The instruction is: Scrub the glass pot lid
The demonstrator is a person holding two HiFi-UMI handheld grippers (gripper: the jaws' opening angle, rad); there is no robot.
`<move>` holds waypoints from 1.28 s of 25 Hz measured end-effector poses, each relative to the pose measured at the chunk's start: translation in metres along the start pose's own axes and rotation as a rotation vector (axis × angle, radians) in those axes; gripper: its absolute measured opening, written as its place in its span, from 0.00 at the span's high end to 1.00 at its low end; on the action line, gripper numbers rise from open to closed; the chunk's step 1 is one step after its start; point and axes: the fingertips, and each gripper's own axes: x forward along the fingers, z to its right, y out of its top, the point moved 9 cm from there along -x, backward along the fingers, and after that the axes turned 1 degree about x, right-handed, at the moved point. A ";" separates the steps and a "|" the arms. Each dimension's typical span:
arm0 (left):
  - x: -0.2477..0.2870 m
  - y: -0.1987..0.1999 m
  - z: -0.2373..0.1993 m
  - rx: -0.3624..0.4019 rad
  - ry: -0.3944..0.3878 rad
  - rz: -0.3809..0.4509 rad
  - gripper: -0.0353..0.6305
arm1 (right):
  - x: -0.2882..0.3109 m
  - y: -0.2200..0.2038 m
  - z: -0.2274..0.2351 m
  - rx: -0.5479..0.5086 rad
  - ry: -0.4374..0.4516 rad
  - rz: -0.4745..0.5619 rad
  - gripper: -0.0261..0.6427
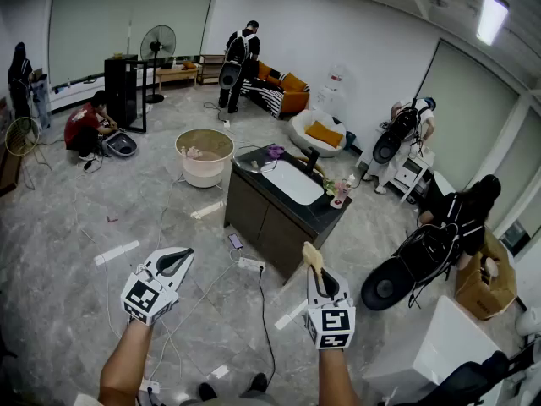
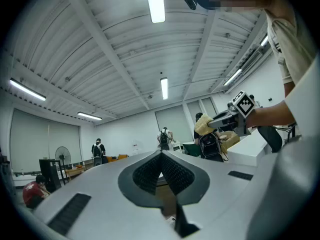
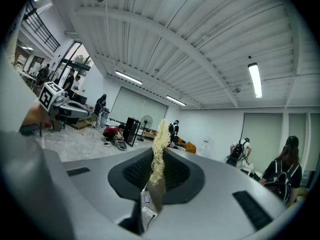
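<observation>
One sponge [image 1: 313, 255], left gripper [image 1: 181, 257], right gripper [image 1: 316, 271]

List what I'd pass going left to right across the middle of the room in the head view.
Crouching person in red → standing fan → beige tub → sink counter → cardboard box.
</observation>
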 end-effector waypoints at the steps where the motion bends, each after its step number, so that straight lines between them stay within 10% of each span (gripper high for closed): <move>1: 0.000 -0.003 -0.002 0.022 -0.001 0.010 0.93 | 0.001 0.000 -0.001 0.001 -0.001 0.000 0.89; 23: -0.008 -0.027 -0.024 0.000 -0.016 0.043 0.93 | 0.010 0.002 -0.018 0.065 0.010 0.020 0.88; 32: 0.042 -0.042 -0.056 -0.005 0.055 -0.043 0.93 | 0.101 -0.012 0.026 0.113 0.057 0.039 0.88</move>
